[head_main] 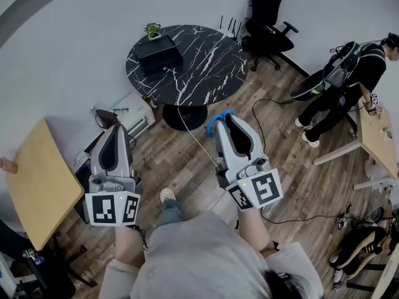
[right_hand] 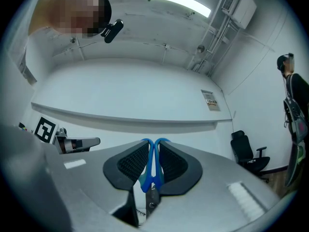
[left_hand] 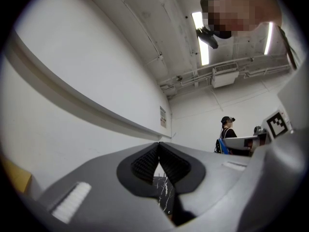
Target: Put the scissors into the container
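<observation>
Nearest the head camera, the left gripper (head_main: 116, 129) and the right gripper (head_main: 222, 118) are held side by side above the wooden floor (head_main: 187, 167), well apart from each other. From above, only a blue loop of the scissors (head_main: 214, 121) is seen at the right gripper's tip. The right gripper view shows more: the ribbed pads (right_hand: 133, 161) are pressed onto the blue handles from both sides, and the metal blades are seen below the pads, pointing back toward the gripper body. In the left gripper view the jaws are seen closed tip to tip with nothing between them, and a patch of marble is glimpsed through the gap beneath.

Open floor is left between and ahead of the grippers, crossed by a thin cable (head_main: 196, 139). A wooden table (head_main: 37, 179) is set close on the left, and a second wooden desk (head_main: 377, 136) bounds the right.

Beyond the grippers, a round black marble table (head_main: 199, 67) is placed near the wall. A black box (head_main: 159, 53) is set on its far left part, beside a small plant (head_main: 151, 28), well apart from the held scissors. Farther off, an office chair (head_main: 268, 17) and a standing person (head_main: 352, 76) are seen.
</observation>
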Demonstrator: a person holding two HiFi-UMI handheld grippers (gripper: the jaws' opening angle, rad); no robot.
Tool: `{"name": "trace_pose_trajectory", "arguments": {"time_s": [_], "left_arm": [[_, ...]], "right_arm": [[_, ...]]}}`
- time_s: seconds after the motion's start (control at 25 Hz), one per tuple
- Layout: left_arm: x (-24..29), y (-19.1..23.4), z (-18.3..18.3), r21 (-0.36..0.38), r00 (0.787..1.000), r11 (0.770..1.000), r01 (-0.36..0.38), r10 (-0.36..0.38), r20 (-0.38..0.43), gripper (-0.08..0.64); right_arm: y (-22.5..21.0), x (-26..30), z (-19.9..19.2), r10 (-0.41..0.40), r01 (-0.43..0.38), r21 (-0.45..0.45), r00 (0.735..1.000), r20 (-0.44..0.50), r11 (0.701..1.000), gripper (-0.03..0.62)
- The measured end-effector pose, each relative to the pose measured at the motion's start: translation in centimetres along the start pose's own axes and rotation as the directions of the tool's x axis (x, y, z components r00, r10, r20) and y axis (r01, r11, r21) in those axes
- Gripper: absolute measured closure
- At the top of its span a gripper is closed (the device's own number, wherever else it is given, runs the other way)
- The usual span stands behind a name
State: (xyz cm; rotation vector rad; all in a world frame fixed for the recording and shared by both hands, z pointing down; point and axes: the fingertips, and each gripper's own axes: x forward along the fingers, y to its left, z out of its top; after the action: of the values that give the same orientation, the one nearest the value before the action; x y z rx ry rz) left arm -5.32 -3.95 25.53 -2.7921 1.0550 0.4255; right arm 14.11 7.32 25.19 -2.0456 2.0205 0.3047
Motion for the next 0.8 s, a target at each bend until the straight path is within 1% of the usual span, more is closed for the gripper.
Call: {"name": "trace_pose_trajectory", "arguments": {"time_s": [0.2,0.52,0.68,0.8], "left_arm": [[4.7,4.0,-0.8,0.028,1.0,0.999,0.024,-0.024,0.013,0.502],[10.6,10.9,-2.0,0.03,0.999,0.998,0.046,-0.047,0.019,0.502],[12.7,14.1,-2.8,0.02,0.998,0.998,0.055,-0.055,0.017,0.502],[13.8,16.0,-3.9,-0.005,0.998,0.999,0.054,-0.054,0.014,0.502]], "right_arm": [[-0.5,5.6,-0.9,-0.023,0.023,-0.012,1.0,0.018,1.0,0.52],[-0.4,14.1,-2.9,-0.047,0.047,-0.006,0.998,0.048,0.999,0.52],[-0.2,17.3,-4.3,-0.065,0.066,-0.003,0.997,0.048,0.998,0.52],[0.1,19.0,-5.3,-0.071,0.071,-0.01,0.997,0.037,0.997,0.52]]}}
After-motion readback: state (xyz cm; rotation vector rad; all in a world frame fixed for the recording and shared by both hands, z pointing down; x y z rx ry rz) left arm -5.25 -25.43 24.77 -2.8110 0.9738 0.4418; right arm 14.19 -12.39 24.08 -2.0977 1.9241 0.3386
